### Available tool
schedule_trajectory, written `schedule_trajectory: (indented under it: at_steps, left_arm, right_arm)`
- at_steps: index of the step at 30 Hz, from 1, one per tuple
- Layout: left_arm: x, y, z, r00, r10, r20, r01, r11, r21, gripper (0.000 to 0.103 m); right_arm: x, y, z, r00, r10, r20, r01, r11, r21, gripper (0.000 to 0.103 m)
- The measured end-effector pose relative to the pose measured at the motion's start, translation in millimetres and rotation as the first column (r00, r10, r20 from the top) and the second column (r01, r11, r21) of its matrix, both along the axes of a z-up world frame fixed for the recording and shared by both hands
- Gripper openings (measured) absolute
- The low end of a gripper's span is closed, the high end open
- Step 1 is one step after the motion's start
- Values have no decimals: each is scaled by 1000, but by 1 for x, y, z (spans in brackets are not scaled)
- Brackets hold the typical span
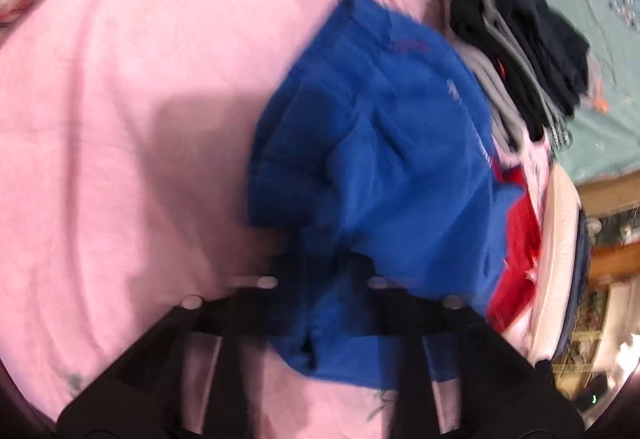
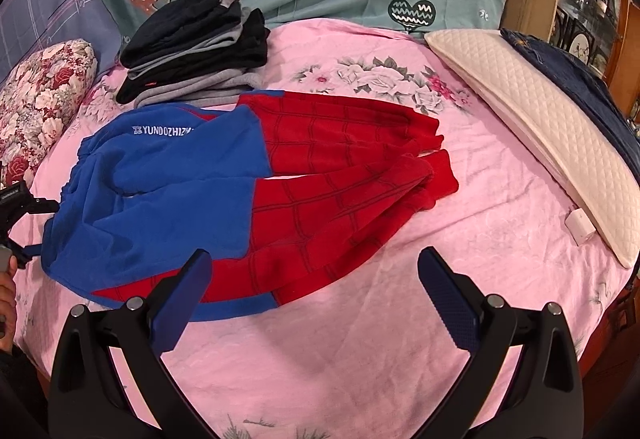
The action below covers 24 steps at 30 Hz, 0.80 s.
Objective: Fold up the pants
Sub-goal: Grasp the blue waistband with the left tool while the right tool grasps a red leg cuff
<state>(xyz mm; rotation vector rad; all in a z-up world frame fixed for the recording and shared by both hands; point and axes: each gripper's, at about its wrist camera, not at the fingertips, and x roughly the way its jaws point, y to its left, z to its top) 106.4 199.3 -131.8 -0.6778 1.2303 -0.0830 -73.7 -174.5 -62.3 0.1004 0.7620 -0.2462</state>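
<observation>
Blue and red pants lie across a pink bed sheet, blue waist part to the left, red legs to the right. In the left wrist view the blue waist cloth bunches right at my left gripper, which is shut on its edge; the view is blurred. My left gripper also shows in the right wrist view at the waist's left edge. My right gripper is open and empty, hovering just in front of the pants' near edge.
A stack of folded dark and grey clothes sits behind the pants. A white quilted pillow lies along the right edge. A floral pillow is at the left. A small white box rests by the white pillow.
</observation>
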Motion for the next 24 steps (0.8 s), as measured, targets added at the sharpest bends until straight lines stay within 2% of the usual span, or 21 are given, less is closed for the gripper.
schedule_trajectory:
  at_steps: [4, 7, 8, 10, 11, 13, 15, 17, 18, 19, 22, 23, 24]
  left_arm:
    - [-21, 20, 1, 988, 147, 54, -151, 985, 85, 12]
    - [-44, 51, -3, 965, 254, 66, -257, 966, 39, 10]
    - [-46, 56, -6, 966, 249, 64, -251, 968, 26, 10]
    - [-46, 55, -8, 970, 233, 73, -235, 972, 25, 10]
    - [-45, 51, -6, 972, 223, 79, -228, 973, 49, 10]
    - [-43, 43, -1, 974, 208, 89, -217, 971, 103, 10]
    - [-40, 39, 1, 976, 198, 89, -208, 970, 128, 10]
    - [-43, 42, 0, 977, 195, 85, -205, 971, 124, 10]
    - [-43, 42, -1, 977, 195, 84, -204, 972, 117, 10]
    - [-42, 43, -1, 978, 191, 84, -199, 973, 114, 10]
    - [-43, 42, -4, 979, 186, 82, -195, 973, 123, 10]
    - [-43, 41, -3, 979, 185, 81, -195, 972, 132, 10]
    - [-42, 40, -2, 980, 184, 78, -193, 971, 141, 10]
  right_arm:
    - [-9, -30, 14, 997, -63, 40, 65, 996, -55, 102]
    - [-14, -75, 22, 992, -120, 27, 122, 990, -69, 102]
    - [-13, -90, 21, 989, -145, 2, 145, 987, -63, 102]
    - [-6, -129, 13, 981, -184, -57, 184, 983, -3, 102]
    - [-1, -140, 8, 980, -181, -84, 185, 982, 38, 102]
    - [21, -169, -12, 975, -145, -169, 178, 964, 199, 102]
    - [42, -181, -30, 973, -80, -216, 154, 924, 350, 86]
    - [65, -183, -45, 966, -33, -256, 142, 896, 420, 73]
    - [74, -180, -50, 961, -38, -274, 153, 898, 412, 64]
    - [83, -177, -55, 954, -52, -294, 170, 905, 390, 60]
    - [102, -173, -72, 948, -46, -316, 173, 906, 387, 56]
    - [107, -168, -71, 952, -53, -302, 164, 920, 357, 47]
    - [114, -159, -71, 958, -36, -286, 135, 933, 334, 13]
